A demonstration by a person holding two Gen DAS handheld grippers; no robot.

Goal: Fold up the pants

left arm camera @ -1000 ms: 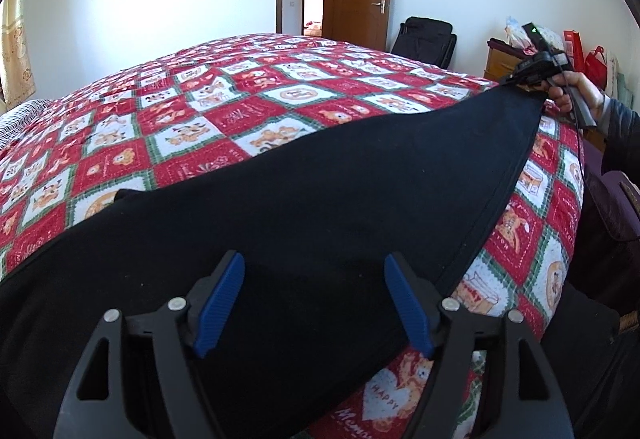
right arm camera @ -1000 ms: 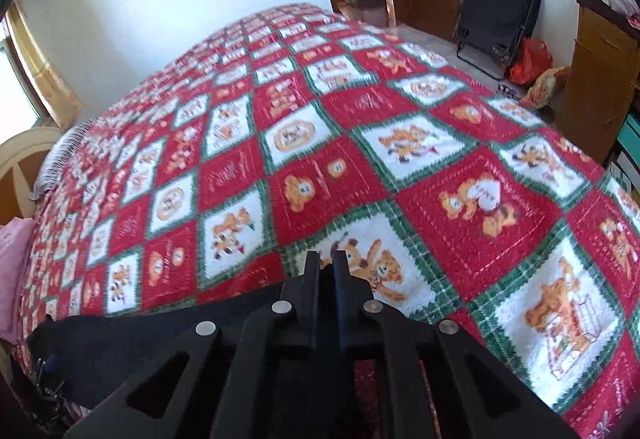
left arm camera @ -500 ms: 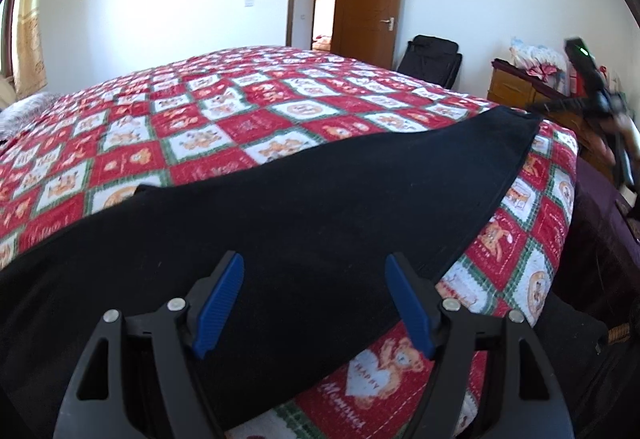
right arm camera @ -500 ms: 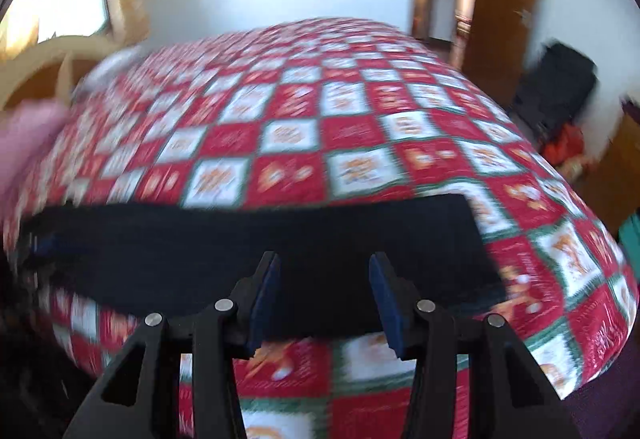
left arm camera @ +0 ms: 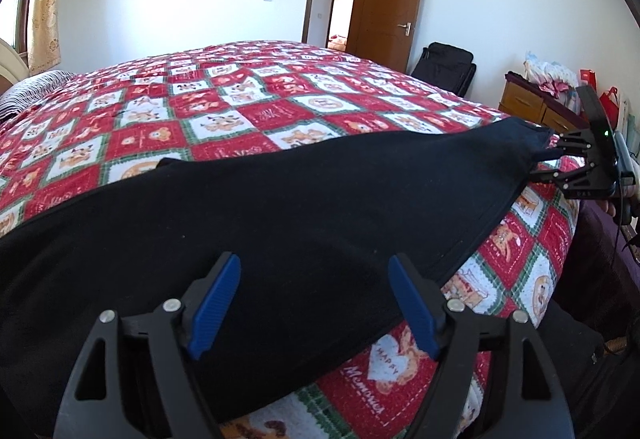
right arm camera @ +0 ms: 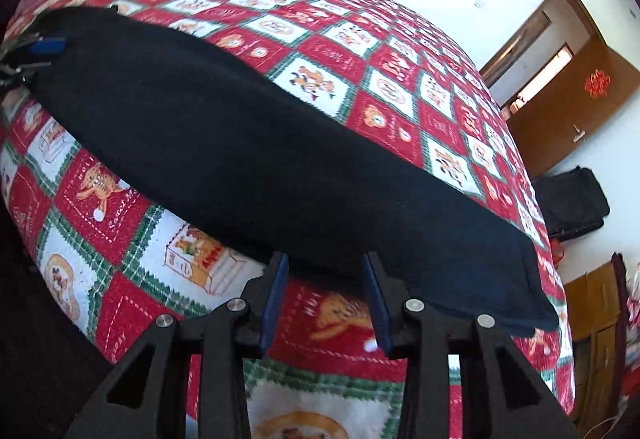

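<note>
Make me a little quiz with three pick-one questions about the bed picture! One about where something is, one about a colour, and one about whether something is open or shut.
1. Where do the black pants lie?
A. Along the near edge of the red, white and green patchwork bedspread
B. On the floor
C. On the wooden dresser

2. What colour are the pads on the left hand-held gripper?
A. Yellow
B. Blue
C. Pink

3. How is the brown wooden door?
A. Shut
B. Taken off
C. Open

Answers:
1 A, the pants stretch flat across the bedspread close to its near edge.
2 B, both pads are bright blue against the black fingers.
3 C, the door is swung aside and a lit room shows through the doorway.
</note>
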